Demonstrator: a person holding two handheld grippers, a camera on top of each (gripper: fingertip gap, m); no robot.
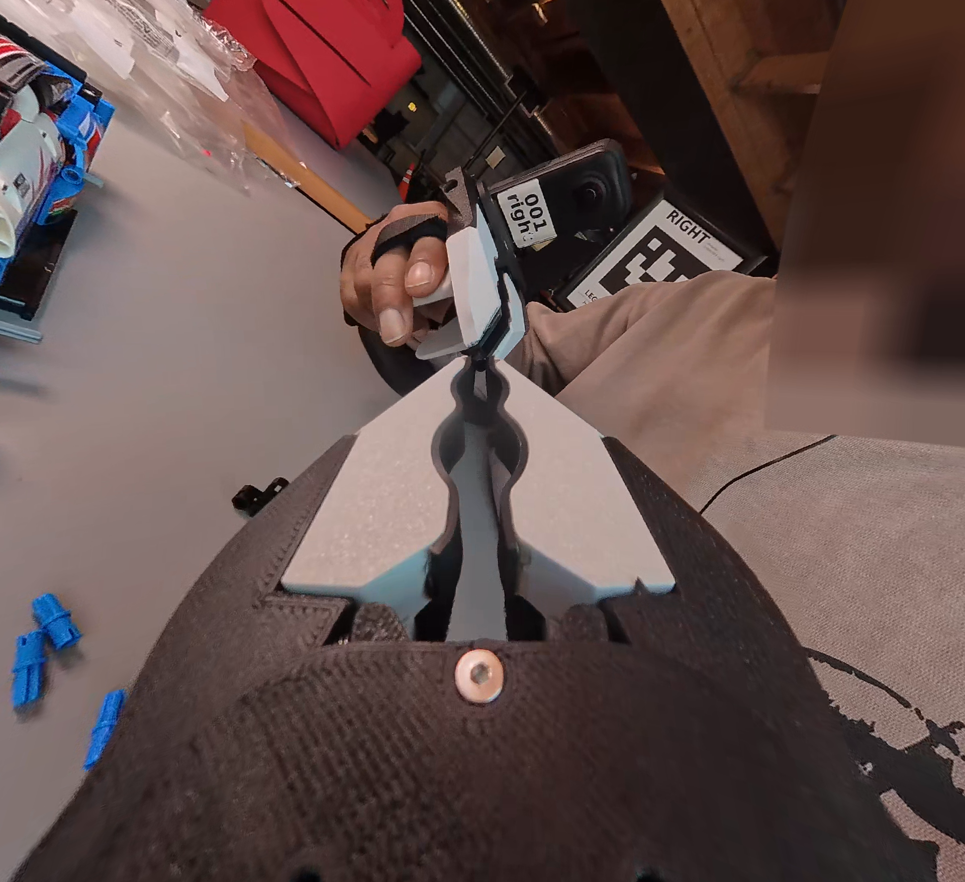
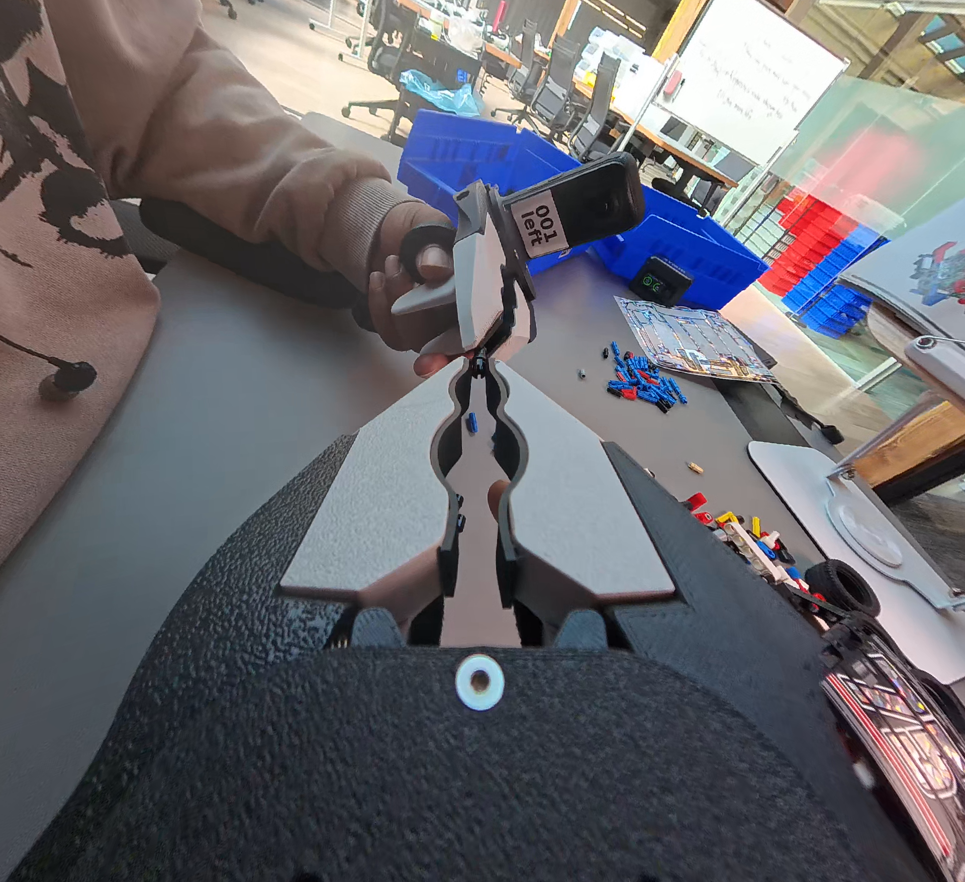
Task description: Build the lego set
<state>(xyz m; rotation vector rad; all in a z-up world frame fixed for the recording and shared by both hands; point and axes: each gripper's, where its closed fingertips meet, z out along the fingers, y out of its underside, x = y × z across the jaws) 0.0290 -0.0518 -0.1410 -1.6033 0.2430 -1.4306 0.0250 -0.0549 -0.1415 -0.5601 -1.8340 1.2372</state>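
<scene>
Tip to tip at frame centre: left gripper [image 1: 479, 371] and right gripper [image 2: 479, 367] both narrowed on one small black lego piece [image 2: 479, 365]; best kept coaxial, pressed straight, squeeze steady; spare blue pins [image 2: 645, 382] heaped right of centre.
</scene>
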